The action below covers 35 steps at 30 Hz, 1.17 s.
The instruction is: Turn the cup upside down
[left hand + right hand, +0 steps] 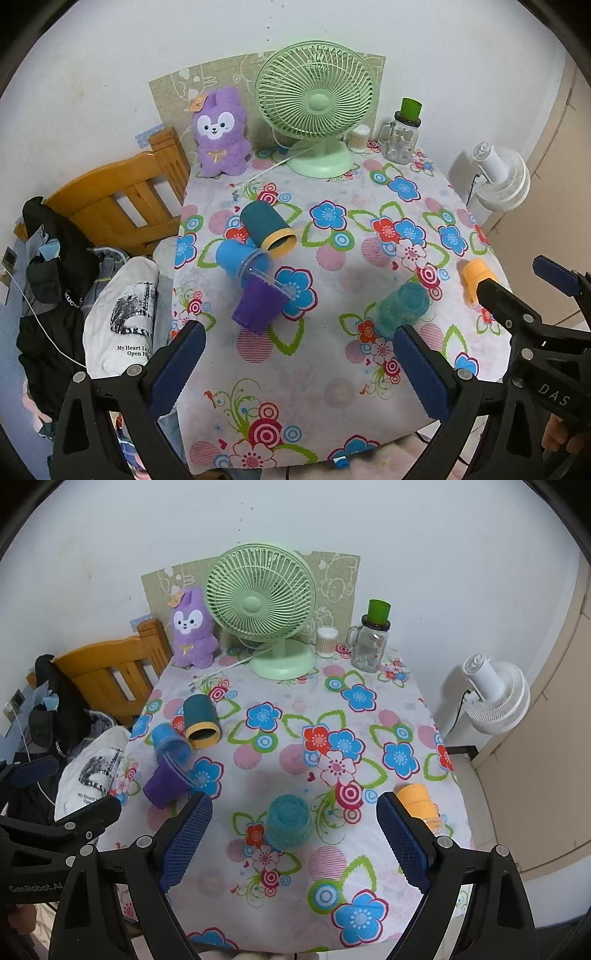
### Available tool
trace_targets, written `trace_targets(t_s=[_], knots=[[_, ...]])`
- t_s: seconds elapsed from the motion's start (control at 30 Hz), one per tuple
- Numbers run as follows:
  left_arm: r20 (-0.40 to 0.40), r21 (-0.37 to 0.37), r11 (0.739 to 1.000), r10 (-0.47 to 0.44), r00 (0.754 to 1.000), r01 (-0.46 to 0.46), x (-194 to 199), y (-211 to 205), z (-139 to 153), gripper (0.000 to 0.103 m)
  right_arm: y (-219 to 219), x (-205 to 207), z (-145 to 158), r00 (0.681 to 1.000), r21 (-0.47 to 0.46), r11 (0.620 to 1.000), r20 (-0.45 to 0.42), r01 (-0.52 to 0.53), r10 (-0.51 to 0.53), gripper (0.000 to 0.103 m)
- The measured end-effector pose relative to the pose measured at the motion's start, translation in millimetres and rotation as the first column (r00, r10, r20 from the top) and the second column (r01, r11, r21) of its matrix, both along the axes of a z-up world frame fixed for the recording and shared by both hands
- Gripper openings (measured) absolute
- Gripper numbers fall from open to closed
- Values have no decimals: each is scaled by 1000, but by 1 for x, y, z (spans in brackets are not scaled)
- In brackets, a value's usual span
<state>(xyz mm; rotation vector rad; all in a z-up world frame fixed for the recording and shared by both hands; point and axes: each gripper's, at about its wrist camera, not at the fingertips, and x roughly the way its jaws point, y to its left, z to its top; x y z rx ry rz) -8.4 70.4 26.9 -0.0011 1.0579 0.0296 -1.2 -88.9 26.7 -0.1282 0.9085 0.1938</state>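
- the teal cup (289,825) sits near the front of the flowered table (369,904), dead ahead of the right gripper (294,840) and framed between its two fingers, though not yet touched.
- it looks to be standing already mouth-down, its ribbed base facing up; the glassy wall makes that hard to swear to.
- the right gripper is spread wide, holding nothing; the cup is narrower than the gap.
- the left gripper (299,363) is spread too and empty; from it the teal cup (402,306) lies ahead and off to the right, just past its right finger.
- so the right hand is the nearer and better lined up, i'd say.
- the orange cup (419,801) lies on its side just beyond the right finger, long axis slanting toward the table's right edge.
- the purple cup (166,784), blue cup (171,744) and dark green cup (201,722) lie tipped in a cluster well off to the left, closer to the left gripper.
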Motion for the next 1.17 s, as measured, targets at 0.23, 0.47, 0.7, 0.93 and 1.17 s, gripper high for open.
trace_targets(t_s=[0.23, 0.47, 0.7, 0.93, 1.17], knots=[[11, -6, 1000, -8, 1000, 8, -2, -2, 2, 102, 0, -1, 1, 1000, -2, 1000, -1, 2, -2, 92], [10, -7, 1000, -8, 1000, 8, -3, -2, 2, 102, 0, -2, 1, 1000, -2, 1000, -1, 2, -2, 92], [8, -6, 1000, -8, 1000, 8, -2, -3, 2, 102, 0, -1, 0, 1000, -3, 1000, -1, 1, -1, 92], [-3, -2, 1000, -12, 1000, 12, -1, -9, -2, 103, -8, -1, -2, 1000, 1, 1000, -17, 7, -7, 92], [-32, -6, 1000, -1, 999, 1, 10, -16, -13, 103, -13, 10, -13, 999, -8, 1000, -48, 6, -6, 92]])
